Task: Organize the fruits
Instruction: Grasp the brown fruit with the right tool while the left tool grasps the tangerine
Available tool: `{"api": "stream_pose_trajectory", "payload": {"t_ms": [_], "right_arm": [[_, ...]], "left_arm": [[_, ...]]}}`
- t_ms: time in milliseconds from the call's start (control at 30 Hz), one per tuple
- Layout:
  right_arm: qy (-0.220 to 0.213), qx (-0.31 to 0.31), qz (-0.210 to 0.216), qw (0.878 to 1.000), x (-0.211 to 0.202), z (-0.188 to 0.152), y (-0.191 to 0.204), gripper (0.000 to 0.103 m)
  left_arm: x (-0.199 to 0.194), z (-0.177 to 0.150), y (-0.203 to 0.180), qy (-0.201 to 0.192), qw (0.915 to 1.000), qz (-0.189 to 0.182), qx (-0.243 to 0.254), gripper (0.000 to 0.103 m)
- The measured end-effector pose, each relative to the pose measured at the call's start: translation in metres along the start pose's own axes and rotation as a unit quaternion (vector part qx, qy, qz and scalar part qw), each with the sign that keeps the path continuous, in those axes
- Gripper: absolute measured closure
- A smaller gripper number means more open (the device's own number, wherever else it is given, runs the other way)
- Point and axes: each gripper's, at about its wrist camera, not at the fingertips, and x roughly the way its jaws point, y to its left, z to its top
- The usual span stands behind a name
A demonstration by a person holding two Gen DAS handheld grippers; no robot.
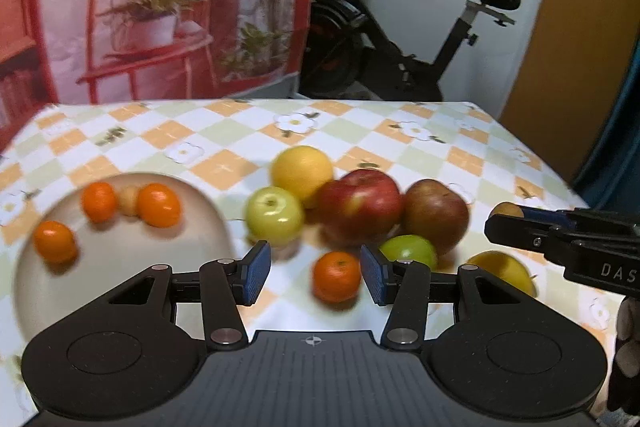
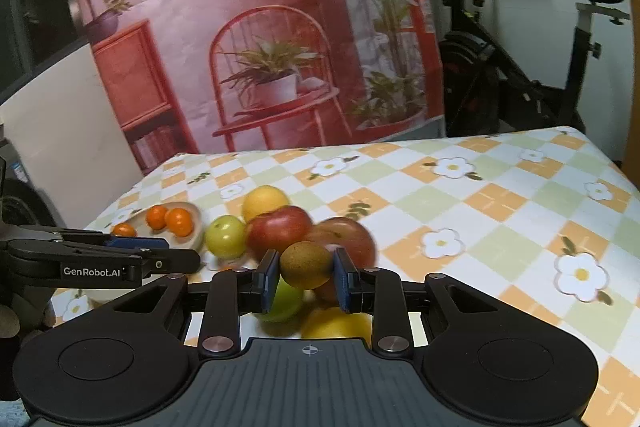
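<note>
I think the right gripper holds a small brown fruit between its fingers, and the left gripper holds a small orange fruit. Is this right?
Partly. The right gripper does hold the small brown fruit. But the left wrist view shows the left gripper open, holding nothing; the small orange fruit lies on the tablecloth.

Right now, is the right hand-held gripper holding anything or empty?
Holding. The right hand-held gripper is shut on a small brown fruit, its blue pads pressed against both sides, lifted above the fruit pile.

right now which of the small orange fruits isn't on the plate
The tangerine lying on the tablecloth between the open left gripper's fingers. The other three orange ones sit on the beige plate.
</note>
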Motion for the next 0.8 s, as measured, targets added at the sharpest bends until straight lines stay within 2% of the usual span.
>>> {"api": "stream_pose_trajectory", "payload": {"t_ms": [133, 167, 233, 400, 600, 733, 800], "right_arm": [[-0.004, 0.015, -0.011, 1.0, -0.004, -0.004, -0.014, 0.076], [-0.005, 0.018, -0.012, 1.0, -0.004, -0.006, -0.017, 0.076], [-0.005, 0.027, -0.015, 1.0, -0.002, -0.007, -0.021, 0.076], [0.0, 0.022, -0.01, 1.0, 0.001, -0.008, -0.019, 0.076], [-0.004, 0.027, -0.013, 1.0, 0.001, -0.008, -0.02, 0.076], [0.0, 0.025, -0.015, 1.0, 0.001, -0.009, -0.02, 0.076], [0.0, 0.026, -0.015, 1.0, 0.001, -0.009, -0.021, 0.076]], "left_arm": [[0.012, -0.005, -0.004, 0.019, 0.9997, -0.016, -0.001, 0.053], [0.016, -0.006, -0.005, 0.026, 0.9995, -0.017, 0.004, 0.058], [0.023, -0.007, -0.005, 0.037, 0.9991, -0.017, 0.006, 0.063], [0.034, -0.006, 0.002, 0.047, 0.9986, -0.01, -0.022, 0.063], [0.048, -0.007, 0.007, 0.068, 0.9965, -0.034, -0.035, 0.063], [0.044, -0.008, 0.008, 0.063, 0.9967, -0.04, -0.033, 0.065], [0.036, -0.009, 0.008, 0.054, 0.9976, -0.03, -0.031, 0.065]]}}
